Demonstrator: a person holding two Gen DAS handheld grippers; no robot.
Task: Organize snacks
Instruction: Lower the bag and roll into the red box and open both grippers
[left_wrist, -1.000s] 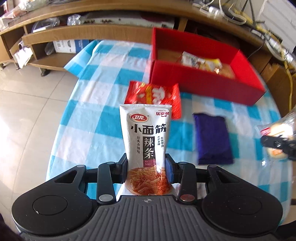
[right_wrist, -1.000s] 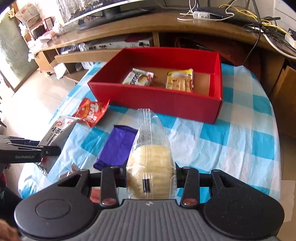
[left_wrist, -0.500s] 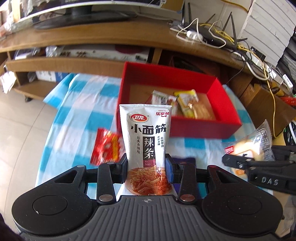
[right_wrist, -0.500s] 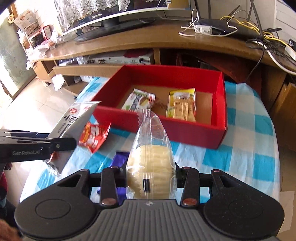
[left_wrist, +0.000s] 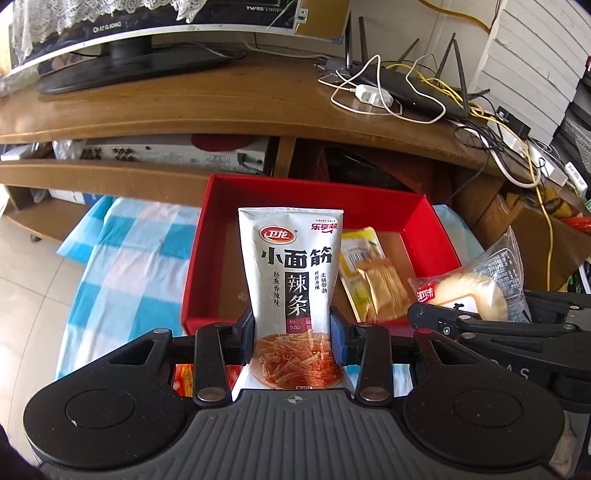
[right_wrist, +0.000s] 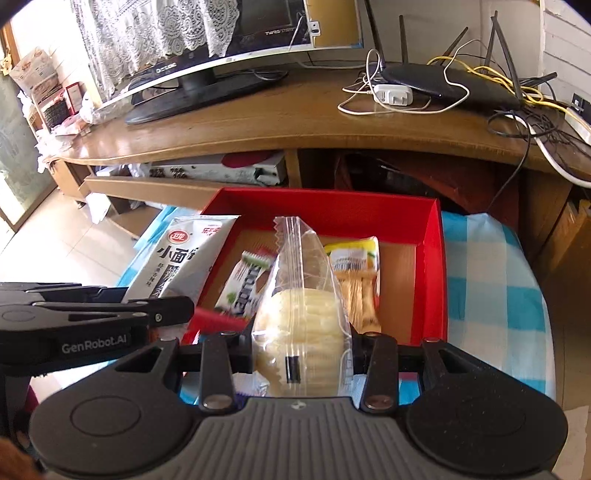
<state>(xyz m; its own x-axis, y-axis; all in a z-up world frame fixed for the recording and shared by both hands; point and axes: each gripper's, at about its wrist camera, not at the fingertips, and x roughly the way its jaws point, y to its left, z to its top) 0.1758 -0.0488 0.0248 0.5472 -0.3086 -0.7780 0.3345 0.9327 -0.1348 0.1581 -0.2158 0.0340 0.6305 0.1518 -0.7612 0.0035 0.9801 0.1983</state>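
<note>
Two packets are in my grip: in the left wrist view my left gripper (left_wrist: 293, 334) has its fingers clamped low on the white spicy-strip packet (left_wrist: 291, 280), upright over the near wall of the red box (left_wrist: 432, 236), ready to drop.

In the right wrist view my right gripper (right_wrist: 301, 356) pinches the clear bread bag (right_wrist: 301, 325) above the same box, where a yellow snack pack (right_wrist: 356, 273) and a cookie pack (right_wrist: 245, 286) take floor space, and the left tool crowds in just beside.

the box (left_wrist: 436, 236) is red, the tablecloth (left_wrist: 122, 266) blue-and-white checked, the spicy-strip pouch (left_wrist: 291, 273) grey-white with black lettering, the bread bag (right_wrist: 299, 317) clear over pale yellow.
</note>
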